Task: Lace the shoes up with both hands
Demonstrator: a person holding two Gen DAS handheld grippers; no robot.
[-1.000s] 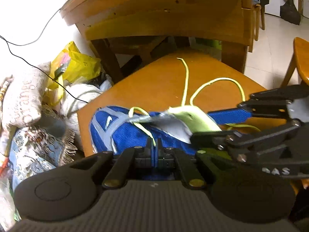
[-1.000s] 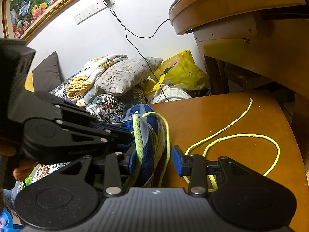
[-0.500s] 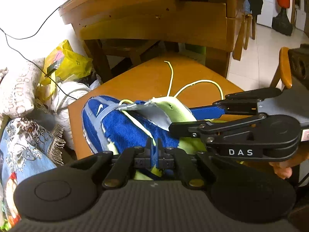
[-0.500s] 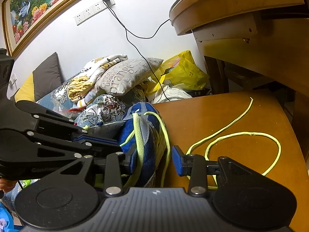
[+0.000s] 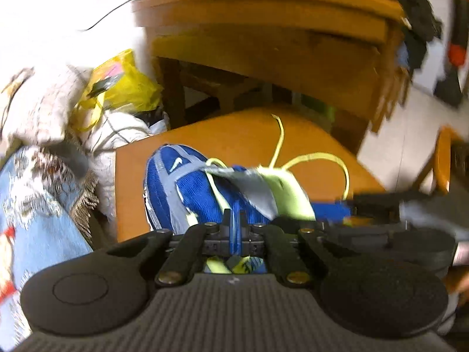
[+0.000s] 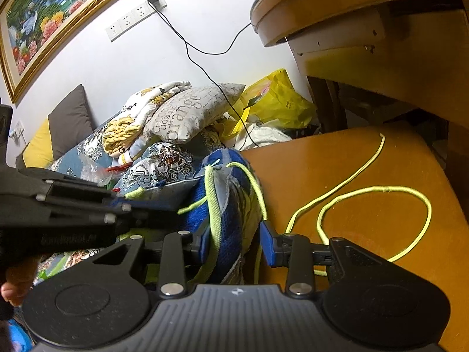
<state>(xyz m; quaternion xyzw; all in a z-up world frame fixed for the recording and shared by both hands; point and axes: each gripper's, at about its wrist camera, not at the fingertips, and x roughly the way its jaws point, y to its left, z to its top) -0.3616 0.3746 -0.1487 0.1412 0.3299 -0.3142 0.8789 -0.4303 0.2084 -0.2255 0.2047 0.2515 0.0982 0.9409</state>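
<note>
A blue shoe (image 5: 181, 187) with grey trim lies on its side on a low wooden table (image 5: 234, 135). Its yellow-green lace (image 6: 375, 189) trails in a loop over the table top (image 6: 351, 158). My right gripper (image 6: 236, 230) straddles the upper of the shoe (image 6: 231, 223) with both blue pads against it. In the left wrist view it shows blurred at the right (image 5: 337, 209). My left gripper (image 5: 234, 220) is shut on a strand of the lace just above the shoe. From the right wrist view it comes in from the left (image 6: 123, 205), with the lace end sticking out beside a grey flap.
A taller wooden table (image 5: 263, 14) overhangs the far side. Left of the low table are piled a printed pillow (image 6: 190, 108), bedding and a yellow plastic bag (image 6: 278, 102). A black cable hangs down the wall. A hand (image 6: 14, 287) holds the left gripper's handle.
My left gripper has rolled and drawn back to the left, away from the shoe, still shut. The left wrist view is now blurred. The right gripper and shoe have stayed put.
</note>
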